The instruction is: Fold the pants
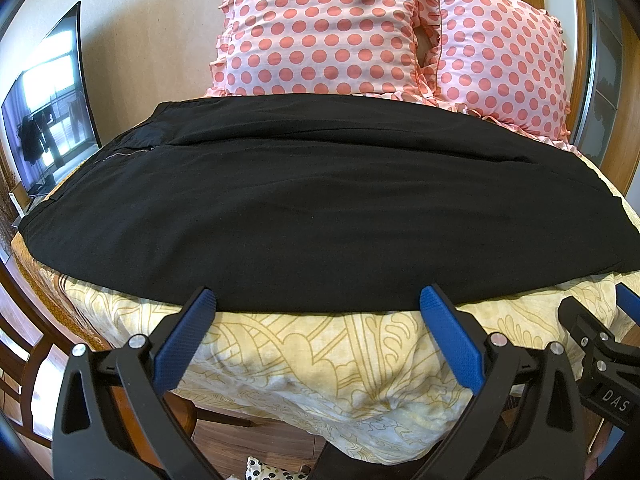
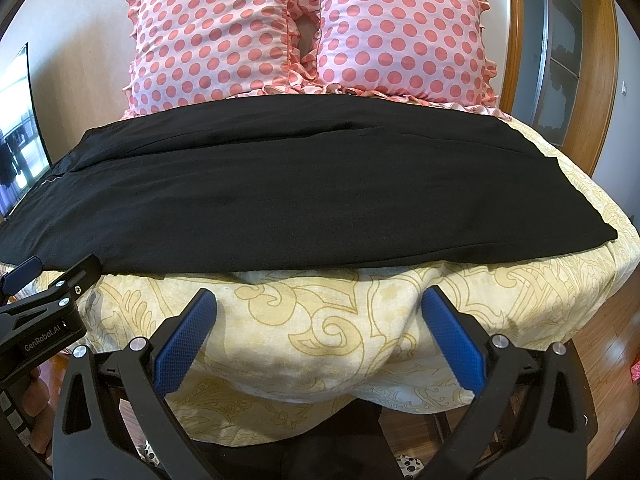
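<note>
Black pants [image 1: 304, 204] lie flat across the bed, folded lengthwise, waistband and zipper at the left, leg ends at the right; they also show in the right wrist view [image 2: 280, 192]. My left gripper [image 1: 318, 300] is open and empty, its blue fingertips just at the pants' near edge. My right gripper [image 2: 320, 304] is open and empty, a little short of the near edge, over the bedspread. Each gripper shows at the edge of the other's view: the right one [image 1: 600, 344], the left one [image 2: 44, 304].
A yellow patterned bedspread [image 1: 320, 360] covers the bed and hangs over its near edge. Two pink polka-dot pillows [image 1: 320, 28] [image 1: 500, 52] stand behind the pants. A TV screen [image 1: 48, 108] stands at the left. A wooden chair [image 1: 24, 364] and wood floor lie below.
</note>
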